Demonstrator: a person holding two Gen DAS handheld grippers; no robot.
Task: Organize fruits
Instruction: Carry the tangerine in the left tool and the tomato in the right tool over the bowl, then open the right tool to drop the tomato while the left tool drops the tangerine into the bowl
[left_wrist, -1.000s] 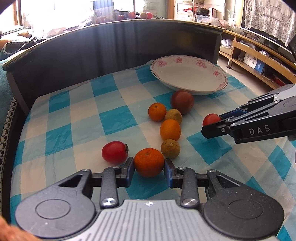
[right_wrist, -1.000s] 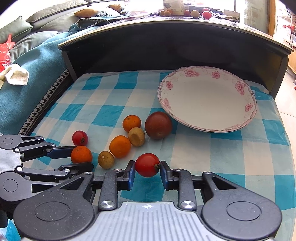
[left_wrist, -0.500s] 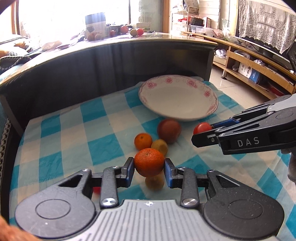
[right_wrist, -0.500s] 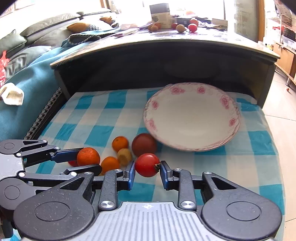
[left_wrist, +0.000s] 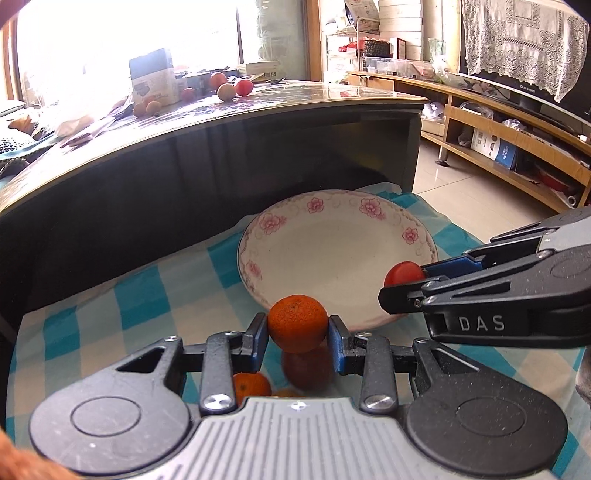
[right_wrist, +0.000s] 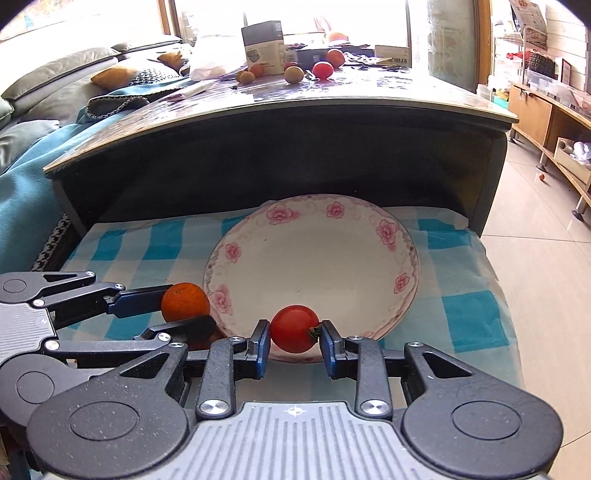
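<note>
I had two fruits in the air at once. The orange (left_wrist: 297, 322) sat clamped between the blue pads of my left gripper (left_wrist: 297, 341), held across its widest part, just short of the near rim of the flowered plate (left_wrist: 332, 258). The red tomato (right_wrist: 294, 328) was pinched the same way in my right gripper (right_wrist: 293, 341), its dried stem turned toward the right pad, and it hung over the plate's near edge.

I judged the orange to be the easier one: firm, light, with a pebbled skin that would not slide on the pads. The tomato looked smooth and thin-skinned, so I reckoned it would bruise or split under a hard squeeze and could slip if held off its middle. A grip across the waist, clear of the stem, seemed right for both.

Counting: one plate, with nothing in it. One orange and one tomato carried. Below the left gripper, on the blue-and-white checked cloth (left_wrist: 140, 306), I could make out one dark reddish fruit (left_wrist: 306, 363) and one small orange fruit (left_wrist: 251, 386), plus a sliver of another orange one; the gripper body hid whatever else lay there. On the dark table (right_wrist: 332, 92) behind, several more small fruits sat beside a box, too far off to count surely.
</note>
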